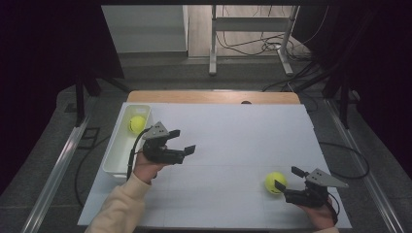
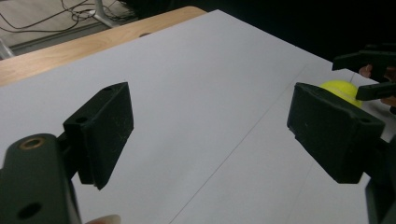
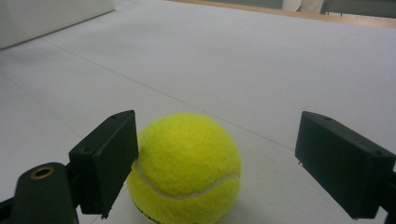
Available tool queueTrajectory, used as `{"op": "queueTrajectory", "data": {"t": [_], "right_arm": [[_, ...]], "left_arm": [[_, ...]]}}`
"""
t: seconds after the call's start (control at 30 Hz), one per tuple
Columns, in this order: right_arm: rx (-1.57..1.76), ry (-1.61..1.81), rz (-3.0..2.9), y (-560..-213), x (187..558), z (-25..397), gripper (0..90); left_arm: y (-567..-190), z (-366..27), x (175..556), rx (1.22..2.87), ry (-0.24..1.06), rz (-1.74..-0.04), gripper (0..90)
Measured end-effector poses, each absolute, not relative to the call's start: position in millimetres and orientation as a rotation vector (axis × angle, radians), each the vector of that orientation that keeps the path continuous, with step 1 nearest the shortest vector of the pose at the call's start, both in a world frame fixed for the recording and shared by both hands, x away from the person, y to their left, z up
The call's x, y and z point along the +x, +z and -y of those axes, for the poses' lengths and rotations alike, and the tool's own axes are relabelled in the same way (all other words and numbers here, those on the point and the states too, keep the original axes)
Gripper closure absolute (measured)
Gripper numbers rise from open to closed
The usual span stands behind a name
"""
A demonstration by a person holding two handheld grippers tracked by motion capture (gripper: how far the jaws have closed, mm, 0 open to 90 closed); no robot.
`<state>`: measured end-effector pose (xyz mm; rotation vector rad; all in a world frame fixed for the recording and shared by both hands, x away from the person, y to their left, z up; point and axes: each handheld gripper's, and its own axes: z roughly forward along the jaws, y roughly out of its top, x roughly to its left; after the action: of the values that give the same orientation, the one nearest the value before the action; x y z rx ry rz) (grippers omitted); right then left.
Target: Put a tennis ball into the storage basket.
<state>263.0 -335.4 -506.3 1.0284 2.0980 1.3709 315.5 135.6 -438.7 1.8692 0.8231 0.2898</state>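
Your right claw [image 3: 217, 163] is spread wide around the tennis ball [image 3: 184, 168] on the white desk [image 1: 228, 141], so squeeze across its widest middle: it looks light, fuzzy and springy, and may roll if nudged off-centre.

Right tongs [image 3: 219, 163] spread wide around tennis ball [image 3: 184, 168] on white table [image 3: 261, 70].

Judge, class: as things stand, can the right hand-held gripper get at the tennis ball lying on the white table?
Probably yes. The right hand-held gripper is open with the tennis ball already between its jaws, close against one jaw, and nothing lies in the way on the table.
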Motion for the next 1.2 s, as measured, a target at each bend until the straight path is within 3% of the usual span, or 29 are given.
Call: {"op": "queueTrajectory", "data": {"t": [1.2], "right_arm": [[1.005, 1.385, -2.111, -506, 265, 331, 13.8]], "left_arm": [[-465, -85, 310, 1.987, 0.237, -0.742, 14.6]]}}
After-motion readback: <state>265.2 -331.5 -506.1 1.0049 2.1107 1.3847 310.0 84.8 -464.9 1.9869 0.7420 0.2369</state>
